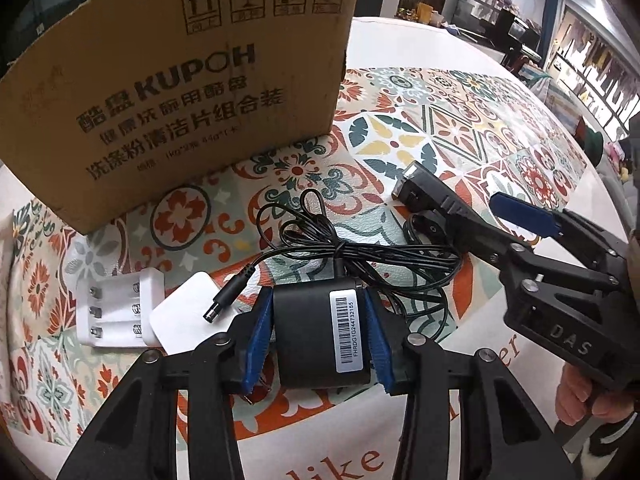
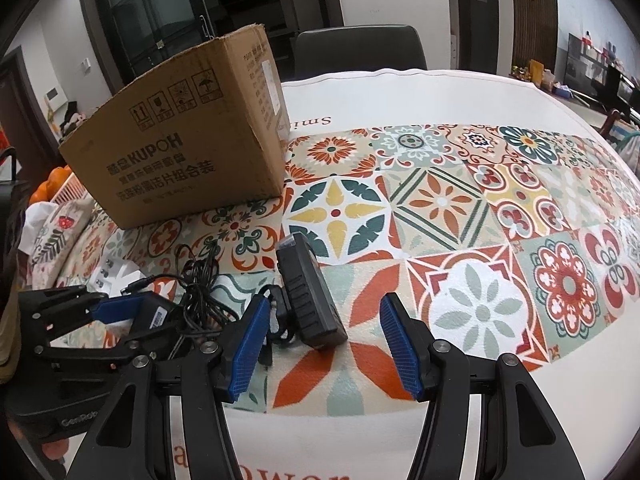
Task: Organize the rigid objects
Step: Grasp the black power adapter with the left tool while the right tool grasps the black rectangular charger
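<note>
My left gripper (image 1: 318,320) is shut on a black power adapter (image 1: 316,352) with a white barcode label, one blue pad pressed on each side. Its black cable (image 1: 360,252) lies bunched on the patterned tablecloth, the barrel plug (image 1: 228,296) pointing down-left. In the right wrist view the same adapter (image 2: 158,316) shows at the left. My right gripper (image 2: 324,304) stands open over a black box-shaped device (image 2: 312,300), which lies between the finger ends, nearer the left pad; the right pad is well apart from it. From the left wrist, the right gripper (image 1: 476,208) reaches in at the right towards that device (image 1: 416,184).
A brown cardboard box (image 1: 180,80) (image 2: 192,148) stands open-topped at the back left. A white battery charger (image 1: 116,312) and a white square plug (image 1: 188,312) lie left of the adapter. A dark chair (image 2: 360,52) stands behind the table. A hand (image 1: 588,396) grips the right tool.
</note>
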`<state>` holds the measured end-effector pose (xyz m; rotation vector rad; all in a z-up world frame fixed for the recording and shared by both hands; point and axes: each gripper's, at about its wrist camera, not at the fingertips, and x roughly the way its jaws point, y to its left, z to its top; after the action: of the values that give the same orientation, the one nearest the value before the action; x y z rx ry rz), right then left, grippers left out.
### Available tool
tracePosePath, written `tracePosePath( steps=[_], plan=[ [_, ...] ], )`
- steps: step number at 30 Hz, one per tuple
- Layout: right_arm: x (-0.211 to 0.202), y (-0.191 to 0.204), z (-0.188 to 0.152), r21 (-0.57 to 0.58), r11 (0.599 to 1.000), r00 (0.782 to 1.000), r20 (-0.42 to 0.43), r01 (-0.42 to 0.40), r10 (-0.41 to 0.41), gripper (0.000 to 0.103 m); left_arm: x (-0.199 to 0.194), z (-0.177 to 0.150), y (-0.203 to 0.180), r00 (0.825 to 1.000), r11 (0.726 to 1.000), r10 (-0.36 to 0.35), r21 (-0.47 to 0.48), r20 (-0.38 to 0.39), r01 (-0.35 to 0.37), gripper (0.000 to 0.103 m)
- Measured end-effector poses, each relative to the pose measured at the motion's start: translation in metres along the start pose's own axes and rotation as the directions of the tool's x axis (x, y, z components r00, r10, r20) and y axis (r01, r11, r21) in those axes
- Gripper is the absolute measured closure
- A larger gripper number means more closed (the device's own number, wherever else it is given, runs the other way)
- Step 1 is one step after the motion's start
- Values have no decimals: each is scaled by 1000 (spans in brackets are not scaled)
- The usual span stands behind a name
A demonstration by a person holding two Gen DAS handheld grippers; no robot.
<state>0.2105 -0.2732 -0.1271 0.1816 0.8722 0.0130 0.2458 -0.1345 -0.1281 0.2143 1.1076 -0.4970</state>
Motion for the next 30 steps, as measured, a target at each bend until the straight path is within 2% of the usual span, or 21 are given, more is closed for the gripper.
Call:
tracePosePath(
  steps=[4,8,14,15,19,22,23,24,30],
  plan=[
    [8,0,1,0,1000,999,-29,-23,23,45,-6,-4,1,1000,1000,3,0,8,-3,59],
    [15,4,-2,-30,999,999,-47,-15,14,45,-5,-9,-2,1000,999,12,40,-1,-12,58],
    [20,5,-2,-41,999,999,-54,-9,7,45,3,-5,-2,1000,999,14,50,-13,-13,60],
    [21,4,-2,-35,999,998,-59,-13,11,45,7,-4,0,999,999,-1,36,-33,2,61],
    [24,3,2,-36,999,998,-62,-13,10,47,9,-2,-1,1000,1000,9,28,-20,-9,61],
    [26,3,3,-42,999,998,-59,-11,9,54,8,-3,-1,1000,1000,10,19,-7,-10,62],
    [26,4,3,-46,999,998,-58,-15,12,61,8,-3,0,1000,1000,8,15,-3,-8,62],
    [26,4,3,-48,999,998,-59,-18,15,62,8,-4,0,1000,1000,7,13,2,-7,62],
    [24,3,2,-37,999,999,-48,-14,12,65,5,-6,5,1000,1000,3,-23,24,-2,63]
  ],
)
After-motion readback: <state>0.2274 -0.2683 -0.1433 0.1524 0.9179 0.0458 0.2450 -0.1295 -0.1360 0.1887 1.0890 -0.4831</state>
